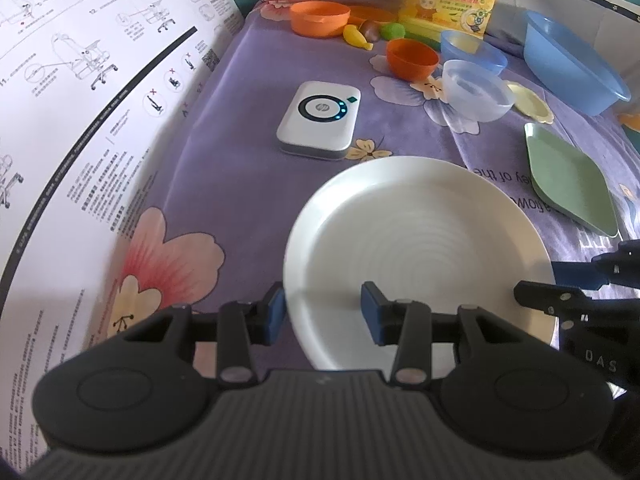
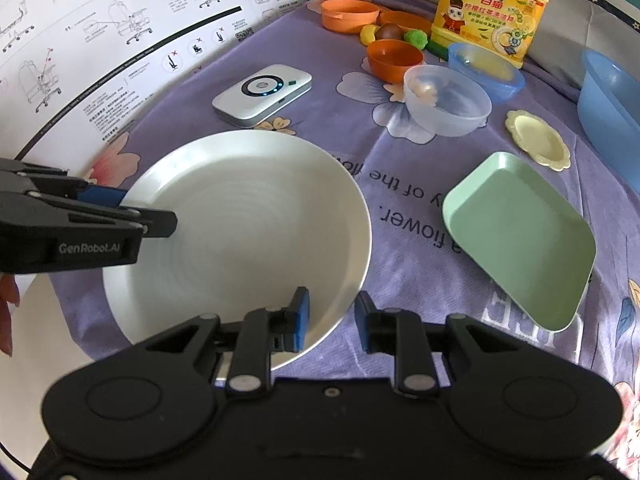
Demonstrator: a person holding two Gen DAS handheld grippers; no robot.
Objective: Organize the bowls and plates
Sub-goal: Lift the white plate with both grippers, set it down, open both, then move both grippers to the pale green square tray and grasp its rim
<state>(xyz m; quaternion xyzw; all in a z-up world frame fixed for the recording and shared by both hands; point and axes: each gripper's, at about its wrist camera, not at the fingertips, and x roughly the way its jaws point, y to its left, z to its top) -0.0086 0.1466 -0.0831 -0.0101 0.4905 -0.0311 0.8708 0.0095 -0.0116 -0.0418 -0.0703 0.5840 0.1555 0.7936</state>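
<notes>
White and ridged in rings, the big round plate (image 2: 240, 216) lies flat on the purple flowered cloth (image 2: 400, 208) that covers the counter, with both grippers at its rim. The left gripper (image 1: 322, 312) has its jaws spread apart, one blue pad off the plate's left edge and the other over the plate; whether either pad touches the plate I cannot tell. The right gripper (image 2: 330, 318) is likewise released, one finger over the plate's near right rim and the other on the cloth just beside it.

To the right of the plate sits a green rectangular tray (image 2: 520, 236), apart from it, and beyond that a small pale yellow scalloped dish (image 2: 538, 138). Further back stand a clear bowl (image 2: 448, 100), an orange bowl (image 2: 394, 58), a blue bowl (image 2: 486, 68) and a larger orange bowl (image 2: 350, 14). A big blue basin (image 2: 612, 92) is cut off at the right edge. Small toy fruits (image 2: 378, 32) cluster behind the orange bowl, partly hidden by it.

A white gadget with a glowing ring (image 2: 262, 94) lies behind the plate. A yellow detergent jug (image 2: 494, 8) stands at the back, its top cut off in the left wrist view. A large instruction sheet (image 1: 80, 100) spreads along the left, its print too small to read.
</notes>
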